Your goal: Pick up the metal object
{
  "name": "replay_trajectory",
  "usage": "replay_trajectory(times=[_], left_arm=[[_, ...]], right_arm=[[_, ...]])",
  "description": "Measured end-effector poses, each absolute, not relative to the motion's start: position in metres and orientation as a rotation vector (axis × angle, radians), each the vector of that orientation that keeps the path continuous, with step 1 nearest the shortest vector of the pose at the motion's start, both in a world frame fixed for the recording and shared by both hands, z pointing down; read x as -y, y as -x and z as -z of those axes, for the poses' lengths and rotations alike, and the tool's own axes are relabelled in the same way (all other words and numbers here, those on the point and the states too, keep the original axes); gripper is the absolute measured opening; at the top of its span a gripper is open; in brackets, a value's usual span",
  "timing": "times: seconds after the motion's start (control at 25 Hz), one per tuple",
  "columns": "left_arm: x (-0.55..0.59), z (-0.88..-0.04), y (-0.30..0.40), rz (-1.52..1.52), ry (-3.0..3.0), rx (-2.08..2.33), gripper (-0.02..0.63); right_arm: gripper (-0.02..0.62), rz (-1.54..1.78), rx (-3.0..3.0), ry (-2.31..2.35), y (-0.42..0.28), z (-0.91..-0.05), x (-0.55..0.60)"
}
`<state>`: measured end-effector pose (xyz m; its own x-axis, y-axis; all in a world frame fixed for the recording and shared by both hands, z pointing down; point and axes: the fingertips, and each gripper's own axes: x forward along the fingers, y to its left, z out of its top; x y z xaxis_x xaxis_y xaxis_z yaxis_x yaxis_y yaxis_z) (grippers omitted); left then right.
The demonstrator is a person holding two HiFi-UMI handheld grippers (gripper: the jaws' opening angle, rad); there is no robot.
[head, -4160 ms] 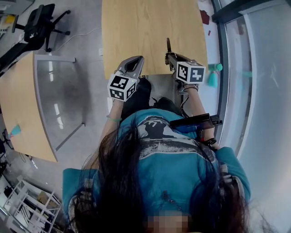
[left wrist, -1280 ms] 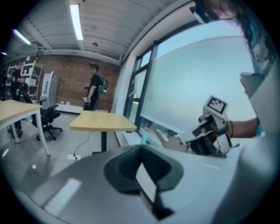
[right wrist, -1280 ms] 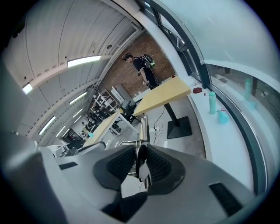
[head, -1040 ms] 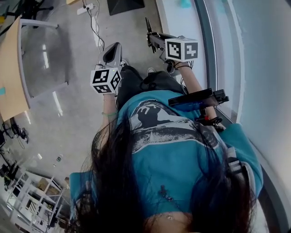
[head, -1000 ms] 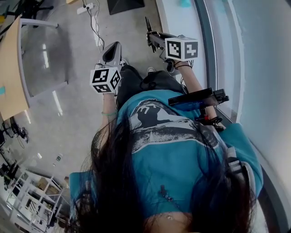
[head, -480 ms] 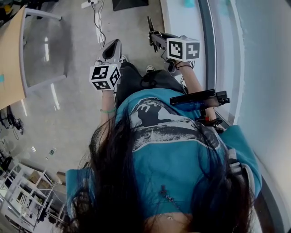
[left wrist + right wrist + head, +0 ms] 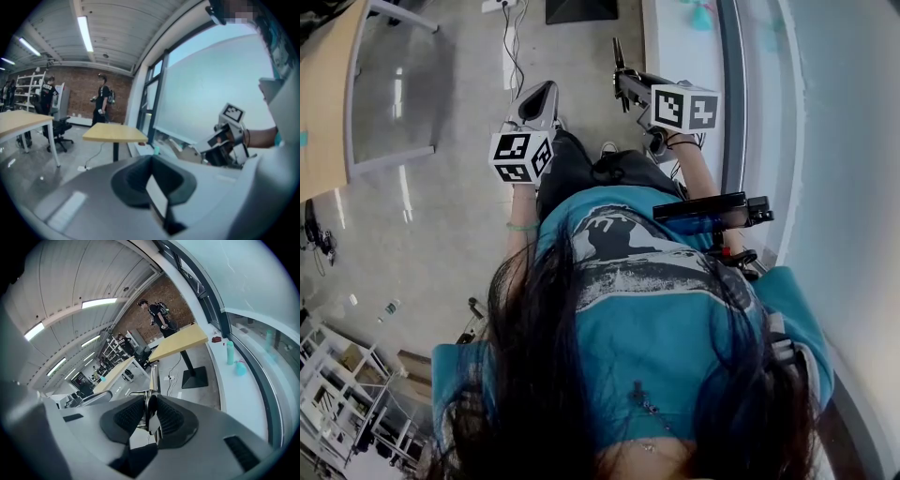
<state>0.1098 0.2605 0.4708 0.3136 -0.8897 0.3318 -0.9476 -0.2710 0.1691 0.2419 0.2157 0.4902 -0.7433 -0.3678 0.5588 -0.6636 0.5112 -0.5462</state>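
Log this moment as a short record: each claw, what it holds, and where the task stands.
left: left claw closed, nothing in it
right: right claw clamped on the metal object
object: thin and metallic, its end sticks out past the jaw tips
position: both claws held out in front of the person, above the grey floor
nearby: teal bottle on the window ledge to the right
task: metal object picked up, resting on no surface
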Motion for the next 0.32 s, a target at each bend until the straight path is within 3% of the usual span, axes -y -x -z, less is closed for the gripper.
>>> replay_trajectory(times=[0.32], left_arm=[[-0.254,-0.47,-0.103,-0.218,-2.257,1.657,0.003]], right_arm=[[0.094,-1.096,2.386,-0.852,-0.236,-0.49,-0.206]])
